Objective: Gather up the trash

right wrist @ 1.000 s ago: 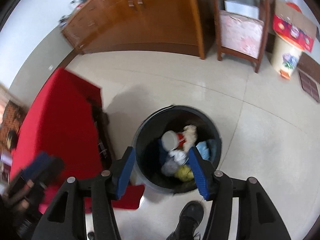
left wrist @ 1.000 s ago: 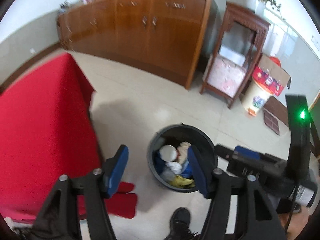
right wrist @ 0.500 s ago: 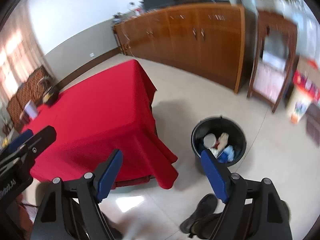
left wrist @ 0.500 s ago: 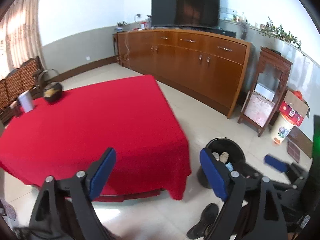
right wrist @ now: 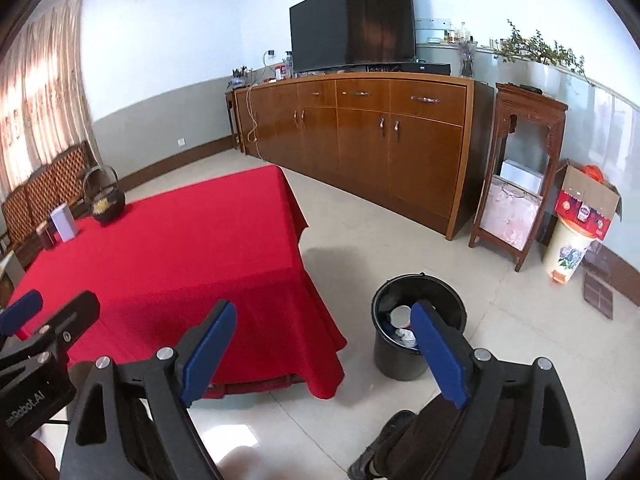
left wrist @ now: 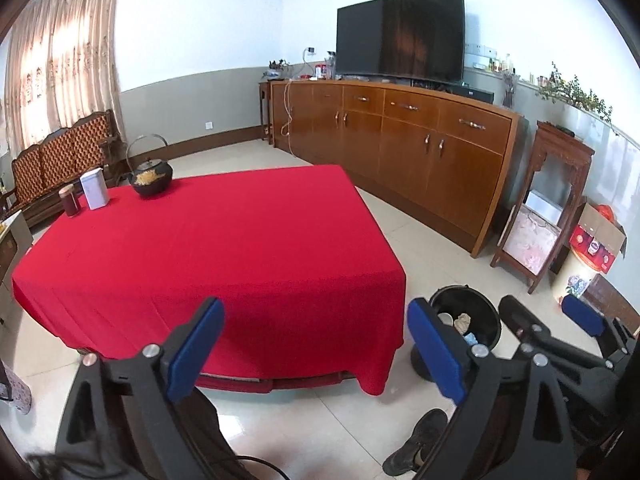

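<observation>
both ours empty: left gripper and right gripper jaws opening, nothing between them. trash sits in the black bin on the floor beside the red table: a cup, crumpled paper, something blue. we'd guess it's all light and soft, crushes easily, so pinch loosely at a fold or rim. table carries only a kettle, tin and jar; no loose trash visible.

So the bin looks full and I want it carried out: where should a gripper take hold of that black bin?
Grip the rim of the black bin from above, one finger inside and one outside. It stands upright with an open top, and its round body looks too wide for the jaws. The side away from the red table is freer.
</observation>
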A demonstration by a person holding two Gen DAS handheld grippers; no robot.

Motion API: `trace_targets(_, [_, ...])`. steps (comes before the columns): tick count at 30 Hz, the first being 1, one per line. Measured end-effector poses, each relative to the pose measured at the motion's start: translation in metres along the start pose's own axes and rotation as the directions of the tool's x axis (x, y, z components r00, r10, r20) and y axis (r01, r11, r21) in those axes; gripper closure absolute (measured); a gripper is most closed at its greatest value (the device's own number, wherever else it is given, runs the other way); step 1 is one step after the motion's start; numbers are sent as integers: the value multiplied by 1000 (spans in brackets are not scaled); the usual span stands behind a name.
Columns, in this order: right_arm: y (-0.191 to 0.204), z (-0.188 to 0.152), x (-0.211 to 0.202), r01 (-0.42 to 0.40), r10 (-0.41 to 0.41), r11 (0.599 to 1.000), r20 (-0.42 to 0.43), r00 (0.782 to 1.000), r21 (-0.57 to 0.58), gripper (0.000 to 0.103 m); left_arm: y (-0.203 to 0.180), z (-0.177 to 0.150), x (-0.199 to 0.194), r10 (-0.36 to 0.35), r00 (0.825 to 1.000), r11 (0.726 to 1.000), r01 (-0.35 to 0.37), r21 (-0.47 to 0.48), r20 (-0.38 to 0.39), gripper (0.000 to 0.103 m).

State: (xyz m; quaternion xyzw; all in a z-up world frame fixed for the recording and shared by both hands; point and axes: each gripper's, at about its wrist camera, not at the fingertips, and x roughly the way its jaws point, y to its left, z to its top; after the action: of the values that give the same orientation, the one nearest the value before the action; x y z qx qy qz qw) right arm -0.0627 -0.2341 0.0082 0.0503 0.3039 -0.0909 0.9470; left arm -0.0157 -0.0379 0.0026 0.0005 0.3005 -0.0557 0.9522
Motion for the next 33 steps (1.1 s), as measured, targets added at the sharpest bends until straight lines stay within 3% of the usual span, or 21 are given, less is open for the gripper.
trace_targets(33, [-8, -3, 6, -10, 10, 1000, -4, 1000, 24, 13, 6, -5, -13, 23, 1000, 1000, -23, -17, -12, 4])
